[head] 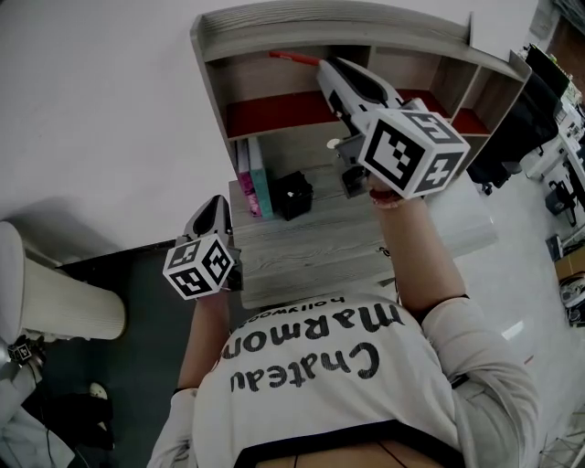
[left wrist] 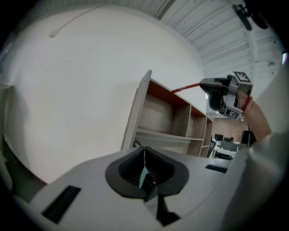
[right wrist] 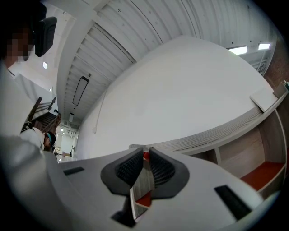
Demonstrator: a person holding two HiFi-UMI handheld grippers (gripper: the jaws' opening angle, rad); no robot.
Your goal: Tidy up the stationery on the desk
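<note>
Red pen [head: 294,58] pinched at one end by right gripper [head: 325,67]. Long axis near level, free end pointing left under the hutch [head: 274,18] top, at the desk [head: 302,247] back edge. Right arm raised, stretched forward. Left gripper [head: 218,207] low at the front-left corner, jaws closed on nothing.

Shirt [head: 329,384], large print: "Chateau Marmon" is read upside down in the head view, in dark letters on light cloth; the end is cut off at the sleeve.
Shirt, small print: "Hollywoo" is read, likewise upside down.
</note>
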